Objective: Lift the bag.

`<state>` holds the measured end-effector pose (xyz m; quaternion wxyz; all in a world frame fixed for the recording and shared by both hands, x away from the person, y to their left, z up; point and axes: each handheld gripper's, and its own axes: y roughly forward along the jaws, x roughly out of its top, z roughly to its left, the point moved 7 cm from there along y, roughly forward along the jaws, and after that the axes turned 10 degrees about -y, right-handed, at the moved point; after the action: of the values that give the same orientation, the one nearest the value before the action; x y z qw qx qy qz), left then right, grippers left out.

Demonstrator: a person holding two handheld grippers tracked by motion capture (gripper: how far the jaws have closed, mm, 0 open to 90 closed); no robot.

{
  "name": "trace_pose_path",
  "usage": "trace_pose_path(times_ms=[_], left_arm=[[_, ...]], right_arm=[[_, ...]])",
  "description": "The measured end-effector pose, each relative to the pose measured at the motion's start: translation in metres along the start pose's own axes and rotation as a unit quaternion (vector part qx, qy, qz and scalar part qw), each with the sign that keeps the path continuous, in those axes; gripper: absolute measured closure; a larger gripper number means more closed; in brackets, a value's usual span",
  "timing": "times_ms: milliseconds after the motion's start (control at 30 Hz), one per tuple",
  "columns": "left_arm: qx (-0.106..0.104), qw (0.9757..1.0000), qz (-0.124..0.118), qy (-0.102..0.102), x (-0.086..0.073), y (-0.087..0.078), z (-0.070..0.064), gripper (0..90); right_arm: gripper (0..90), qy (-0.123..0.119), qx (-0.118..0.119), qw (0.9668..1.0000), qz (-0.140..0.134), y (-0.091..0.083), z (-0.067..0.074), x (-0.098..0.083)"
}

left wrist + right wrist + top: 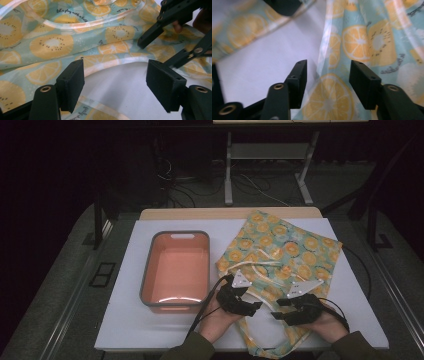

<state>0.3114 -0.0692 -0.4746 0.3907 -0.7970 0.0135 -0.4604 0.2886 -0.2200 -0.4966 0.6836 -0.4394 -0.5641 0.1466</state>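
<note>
A cloth tote bag (pixel 280 245) printed with orange slices on pale green lies flat on the right half of the white mat. Its strap (pixel 260 340) loops toward the near edge. My left gripper (pixel 252 307) points right at the bag's near left part, and its jaws stand open over bare mat and the bag's pale hem (pixel 112 62). From the right, my right gripper (pixel 276 310) faces it. Its jaws are open too, with the printed cloth (pixel 329 100) lying between them and untouched by the pads. The left gripper view shows the right gripper (pixel 157 53) close by.
An orange basin (pixel 148 270) with a grey rim sits empty on the mat's left half, just left of my left hand. The white mat (pixel 125 320) covers a wooden table (pixel 225 213). Beyond the table are a dark floor, cables and desk legs.
</note>
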Motion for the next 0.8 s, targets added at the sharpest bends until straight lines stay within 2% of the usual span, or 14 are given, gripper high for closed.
trace_pose_path(times_ms=[33,133,167,200,300,500,633,800], left_arm=[[0.000,1.0000,0.000,0.000,0.000,0.000,0.000,29.4],[0.001,1.0000,-0.003,0.000,0.000,0.000,0.000,29.4],[0.001,1.0000,-0.004,0.000,0.001,0.000,0.000,29.4],[0.001,1.0000,-0.006,-0.002,0.001,0.000,0.000,29.3],[0.002,1.0000,-0.009,0.001,0.003,0.000,-0.002,29.0],[0.013,0.9995,-0.025,0.012,0.016,0.002,-0.004,28.1],[0.042,0.9983,-0.033,0.026,0.023,0.006,0.002,27.1],[0.084,0.9957,-0.034,0.018,0.028,0.018,0.018,25.6]], right_arm=[[55.2,-0.007,-0.006,1.0000,0.004,0.002,0.000,0.000],[80.6,-0.012,-0.019,0.9997,0.009,0.001,-0.004,0.000],[86.7,-0.015,-0.020,0.9997,0.010,0.000,-0.005,-0.001],[88.5,-0.014,-0.021,0.9996,0.012,-0.001,-0.007,-0.002],[89.1,-0.009,-0.024,0.9997,0.002,-0.009,-0.014,-0.002],[89.3,0.005,-0.050,0.9986,-0.016,-0.030,-0.036,-0.006],[89.3,0.014,-0.061,0.9978,-0.023,-0.042,-0.049,-0.009],[89.3,0.025,-0.062,0.9975,-0.025,-0.047,-0.057,-0.015]])
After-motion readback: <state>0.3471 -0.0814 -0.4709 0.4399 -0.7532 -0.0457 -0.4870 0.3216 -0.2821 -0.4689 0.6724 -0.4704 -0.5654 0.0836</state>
